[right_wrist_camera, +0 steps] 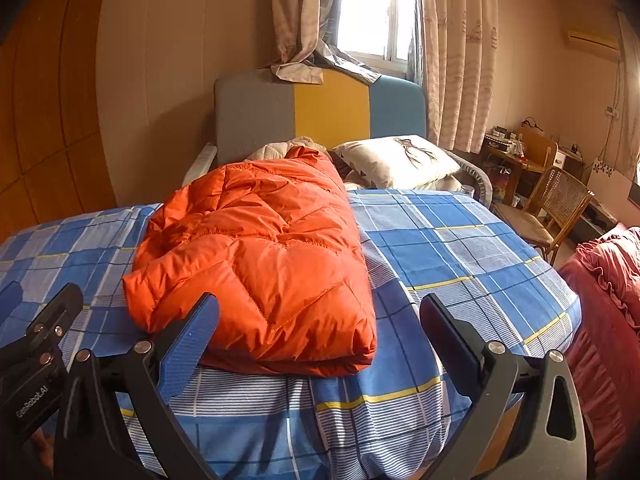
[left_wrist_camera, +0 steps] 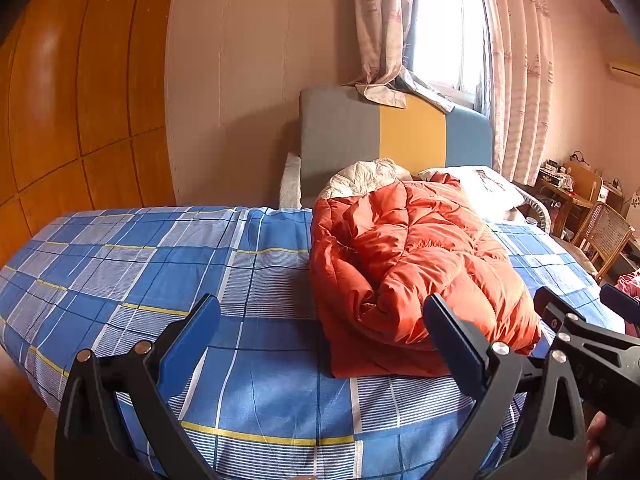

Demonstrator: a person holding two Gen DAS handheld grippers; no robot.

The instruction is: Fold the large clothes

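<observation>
An orange quilted down jacket [left_wrist_camera: 416, 264] lies folded in a long bundle on the blue plaid bed sheet [left_wrist_camera: 160, 264]; it also shows in the right wrist view [right_wrist_camera: 264, 256]. My left gripper [left_wrist_camera: 320, 340] is open and empty, held above the bed's near edge, its right finger just in front of the jacket's near end. My right gripper [right_wrist_camera: 318, 340] is open and empty, its left finger close to the jacket's near edge. Each gripper shows at the edge of the other's view. A white lining shows at the jacket's far end [left_wrist_camera: 360, 176].
A white pillow [right_wrist_camera: 400, 160] lies at the head of the bed against a grey, yellow and blue headboard [right_wrist_camera: 320, 112]. A wooden wardrobe [left_wrist_camera: 60, 100] stands left. A cane chair [right_wrist_camera: 556, 208], a desk and red bedding [right_wrist_camera: 608, 300] are to the right.
</observation>
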